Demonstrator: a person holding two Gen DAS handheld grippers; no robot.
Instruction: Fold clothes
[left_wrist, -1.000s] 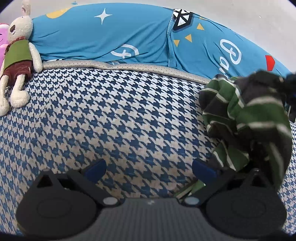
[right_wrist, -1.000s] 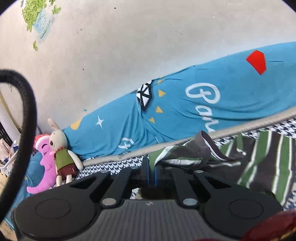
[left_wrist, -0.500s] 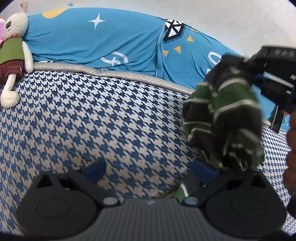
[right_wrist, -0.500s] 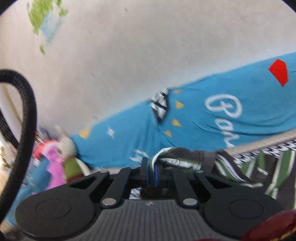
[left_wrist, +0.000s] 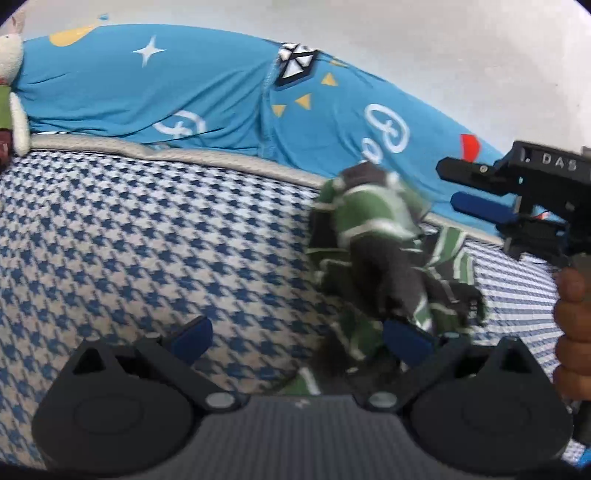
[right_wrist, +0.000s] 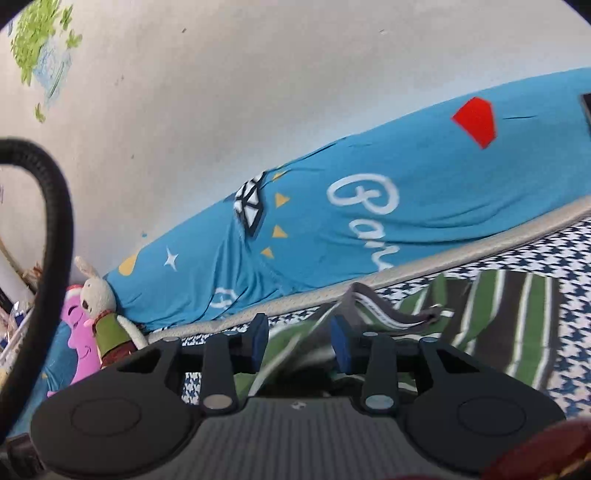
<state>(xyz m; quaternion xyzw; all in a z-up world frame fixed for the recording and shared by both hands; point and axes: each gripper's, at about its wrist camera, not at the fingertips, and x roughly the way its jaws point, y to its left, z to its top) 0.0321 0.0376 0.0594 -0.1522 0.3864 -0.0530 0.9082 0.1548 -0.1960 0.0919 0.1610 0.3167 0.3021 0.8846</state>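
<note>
Left wrist view: the left gripper (left_wrist: 299, 338) hangs with its jaws spread wide and empty over the houndstooth cover (left_wrist: 147, 236), while the green-striped garment (left_wrist: 380, 251) lies bunched on the cover just by its right pad, blurred, with the right gripper (left_wrist: 484, 188) above and beyond it, a hand (left_wrist: 572, 325) on its grip. Right wrist view: the right gripper (right_wrist: 300, 339) has its blue pads apart, gripping nothing, and the garment (right_wrist: 509, 317) lies spread on the cover (right_wrist: 569, 254) under and right of them, before the blue sheet (right_wrist: 424, 206) and a toy rabbit (right_wrist: 105, 317)
</note>
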